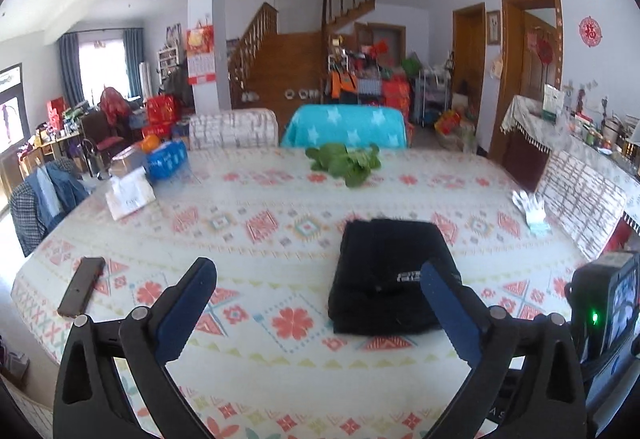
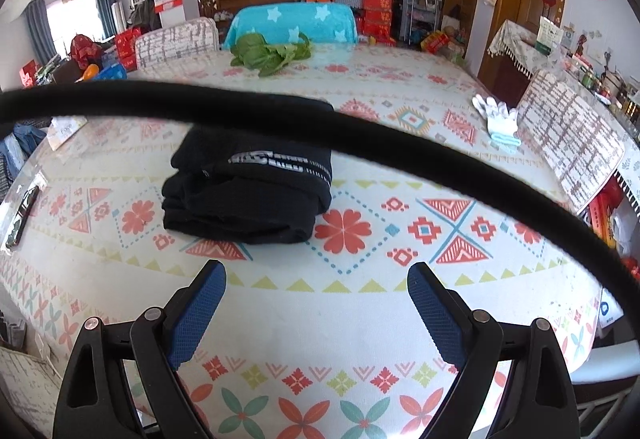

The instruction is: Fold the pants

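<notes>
The black pants [image 1: 384,275] lie folded in a compact stack on the patterned tablecloth [image 1: 260,223], with a white logo strip on top. In the right wrist view the pants [image 2: 248,195] sit ahead and to the left. My left gripper [image 1: 318,271] is open and empty, above the table, its right finger in front of the stack's right edge. My right gripper [image 2: 316,275] is open and empty, above bare cloth just short of the stack. A black cable [image 2: 360,135] arcs across the right wrist view and hides the stack's far edge.
A dark phone [image 1: 82,285] lies at the table's left edge. Green leafy vegetables [image 1: 344,161] lie at the far side, white gloves [image 1: 530,207] at the right, boxes and paper [image 1: 132,187] at the far left. Covered chairs [image 1: 346,127] stand behind the table.
</notes>
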Motion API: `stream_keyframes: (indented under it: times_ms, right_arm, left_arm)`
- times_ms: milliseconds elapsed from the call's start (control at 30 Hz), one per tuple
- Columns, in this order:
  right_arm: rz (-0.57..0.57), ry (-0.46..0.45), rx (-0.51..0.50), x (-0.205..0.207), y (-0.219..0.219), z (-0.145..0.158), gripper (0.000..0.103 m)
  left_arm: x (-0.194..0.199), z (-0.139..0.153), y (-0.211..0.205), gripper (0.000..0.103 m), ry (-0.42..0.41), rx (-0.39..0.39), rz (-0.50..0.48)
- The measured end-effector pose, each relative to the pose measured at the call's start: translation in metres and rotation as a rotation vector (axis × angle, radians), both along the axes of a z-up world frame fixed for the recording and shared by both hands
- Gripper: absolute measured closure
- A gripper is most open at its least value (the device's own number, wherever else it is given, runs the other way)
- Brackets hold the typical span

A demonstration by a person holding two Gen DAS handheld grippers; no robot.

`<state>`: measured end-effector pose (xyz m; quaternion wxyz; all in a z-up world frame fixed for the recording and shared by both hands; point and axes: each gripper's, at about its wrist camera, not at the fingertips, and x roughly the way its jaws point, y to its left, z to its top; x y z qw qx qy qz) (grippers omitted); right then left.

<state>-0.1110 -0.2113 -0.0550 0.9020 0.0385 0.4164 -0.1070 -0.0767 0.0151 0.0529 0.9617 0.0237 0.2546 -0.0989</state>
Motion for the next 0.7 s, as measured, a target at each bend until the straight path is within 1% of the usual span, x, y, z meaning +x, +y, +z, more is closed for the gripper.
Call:
stream_keyframes:
  times_ms: [67,200,333,400,567,633,700]
  right_arm:
    - [0.015,-0.010,-0.010,0.001,0.004,0.003,0.008]
    - [0.028,-0.008,-0.014,0.002,0.006,0.003,0.008]
    - [0.023,0.000,-0.005,0.001,0.003,0.000,0.008]
    - [0.014,0.002,-0.002,0.001,0.000,-0.001,0.008]
    - [-0.004,0.018,0.005,0.002,-0.004,-0.005,0.008]
    - [-0.005,0.026,0.007,0.003,-0.004,-0.007,0.008]
    - [-0.005,0.036,0.004,0.005,-0.004,-0.009,0.008]
  left_arm:
    - [0.004,0.006,0.003,0.001,-0.001,-0.021,-0.006]
    - [0.019,0.013,0.001,0.001,0.026,-0.027,-0.008]
    - [0.029,0.006,0.003,0.001,0.119,-0.076,-0.023]
    - [0.028,-0.004,-0.001,0.001,0.140,-0.053,-0.021]
    - [0.020,-0.033,-0.015,0.001,0.179,0.058,-0.047]
    - [0.020,-0.042,-0.017,0.001,0.208,0.079,-0.058]
    - [0.021,-0.049,-0.017,0.001,0.236,0.080,-0.063]
